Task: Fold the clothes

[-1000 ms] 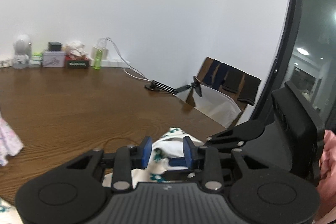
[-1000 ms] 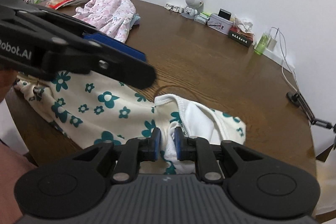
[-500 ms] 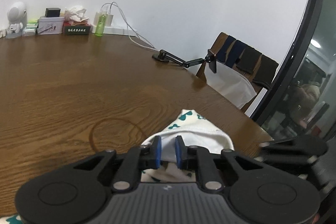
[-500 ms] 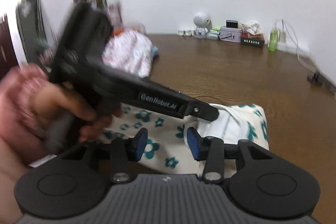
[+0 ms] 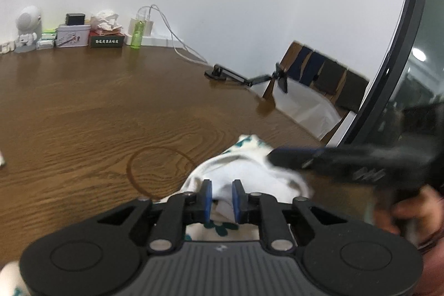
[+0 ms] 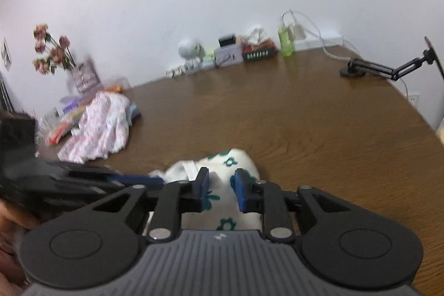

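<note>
A white garment with teal flowers point(image 5: 244, 174) lies bunched at the near edge of the brown table point(image 5: 97, 113). My left gripper point(image 5: 222, 197) is closed on a white fold of it between its blue pads. In the right wrist view the same garment point(image 6: 227, 185) lies under my right gripper point(image 6: 220, 189), whose jaws stand open around the cloth without pinching it. The right gripper shows blurred in the left wrist view point(image 5: 360, 160). The left gripper shows in the right wrist view point(image 6: 83, 179).
A pink floral garment point(image 6: 102, 126) lies heaped at the table's left. Boxes, a green bottle point(image 5: 137, 33) and a white robot figure point(image 5: 26, 27) line the far wall. A black clamp arm point(image 5: 238, 76) and a chair point(image 5: 319, 85) are at the right edge.
My left gripper shut on the garment's white fold and holds it. My right gripper let go of the cloth, opened, and swung to face along the table.
</note>
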A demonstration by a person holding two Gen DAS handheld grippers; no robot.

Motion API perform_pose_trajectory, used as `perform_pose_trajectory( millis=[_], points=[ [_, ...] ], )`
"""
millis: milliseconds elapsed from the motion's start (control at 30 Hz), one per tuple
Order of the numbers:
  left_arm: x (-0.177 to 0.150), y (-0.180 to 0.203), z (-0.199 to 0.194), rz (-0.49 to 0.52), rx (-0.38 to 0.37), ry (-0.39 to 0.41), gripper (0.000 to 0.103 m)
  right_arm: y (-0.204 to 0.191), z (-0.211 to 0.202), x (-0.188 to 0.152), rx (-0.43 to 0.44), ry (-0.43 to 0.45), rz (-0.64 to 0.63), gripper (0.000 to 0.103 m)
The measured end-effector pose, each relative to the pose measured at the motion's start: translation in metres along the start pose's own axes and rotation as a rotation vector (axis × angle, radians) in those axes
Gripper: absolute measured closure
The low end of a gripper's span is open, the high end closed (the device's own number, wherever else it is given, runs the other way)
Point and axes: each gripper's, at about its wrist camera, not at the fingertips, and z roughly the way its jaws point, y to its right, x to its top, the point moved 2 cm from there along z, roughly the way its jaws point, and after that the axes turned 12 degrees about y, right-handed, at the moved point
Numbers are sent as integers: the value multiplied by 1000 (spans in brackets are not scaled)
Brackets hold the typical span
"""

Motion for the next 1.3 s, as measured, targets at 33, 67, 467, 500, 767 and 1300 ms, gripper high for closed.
perform_pose_trajectory(
  millis=[33, 67, 467, 500, 767, 1300],
  points=[
    [2, -3, -8, -17, -3, 11, 78, -1, 0, -3, 4, 0, 0, 82],
    [2, -6, -14, -32, 7, 14, 70, -1, -1, -6, 11, -1, 3, 82],
    [5, -28, -4, -127, 41, -45, 62, -19, -6, -17, -1, 7, -144, 82],
    [5, -27, 1, -120, 44, -49, 62, -19, -6, -17, -1, 8, -143, 82],
    [10, -12, 3, -52, 22, -3, 96, -19, -9, -14, -4, 22, -160, 82],
    [-2, -39, -33, -132, 76, -16, 84, -39, 0, -23, 69, -24, -196, 82]
  ],
)
